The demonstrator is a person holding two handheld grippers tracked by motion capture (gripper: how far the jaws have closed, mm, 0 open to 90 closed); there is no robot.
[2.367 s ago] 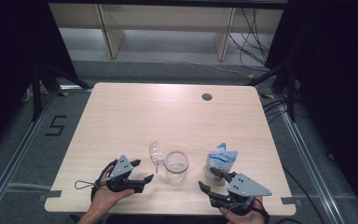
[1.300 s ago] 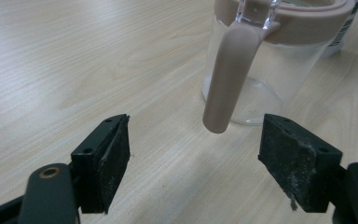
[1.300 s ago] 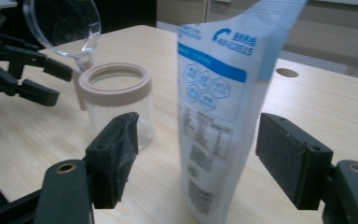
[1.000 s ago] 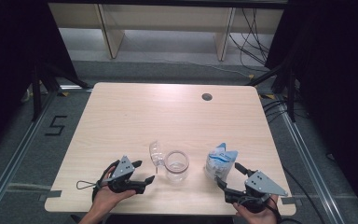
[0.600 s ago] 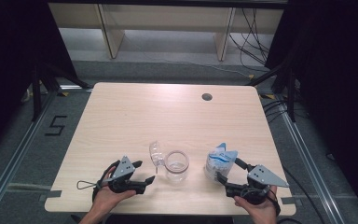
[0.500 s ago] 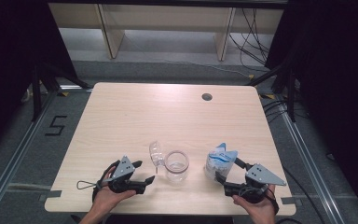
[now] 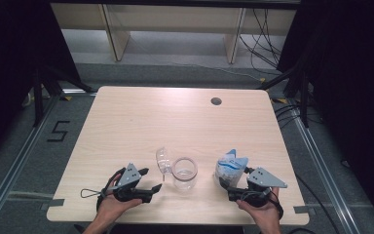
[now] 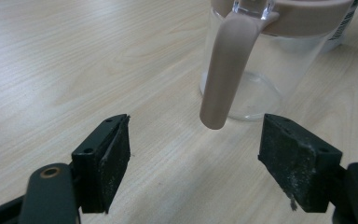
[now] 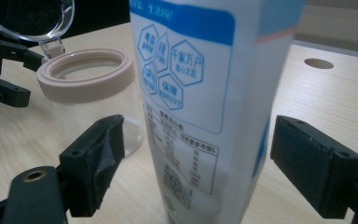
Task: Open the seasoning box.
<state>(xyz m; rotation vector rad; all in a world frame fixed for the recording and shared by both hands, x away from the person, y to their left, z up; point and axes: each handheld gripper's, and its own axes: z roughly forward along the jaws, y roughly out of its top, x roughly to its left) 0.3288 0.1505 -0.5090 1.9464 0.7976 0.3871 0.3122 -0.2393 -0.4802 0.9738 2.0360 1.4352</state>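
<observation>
Advanced since earlier: right gripper [image 7: 232, 186], jaws wide, straddling white-and-blue carton [image 7: 230, 168] standing near table's front edge; left gripper [image 7: 152, 181], jaws wide, before open clear jar [image 7: 184, 173].

Clear glossy plastic jar [image 7: 184, 173] w/ matt beige rim, glossy printed pouch [image 9: 205, 93], matt pale wood-grain table [image 7: 175, 117]

The high view looks down on the table [image 7: 126, 126]; both gripper views sit low, sharing the jar [image 7: 184, 173].
</observation>
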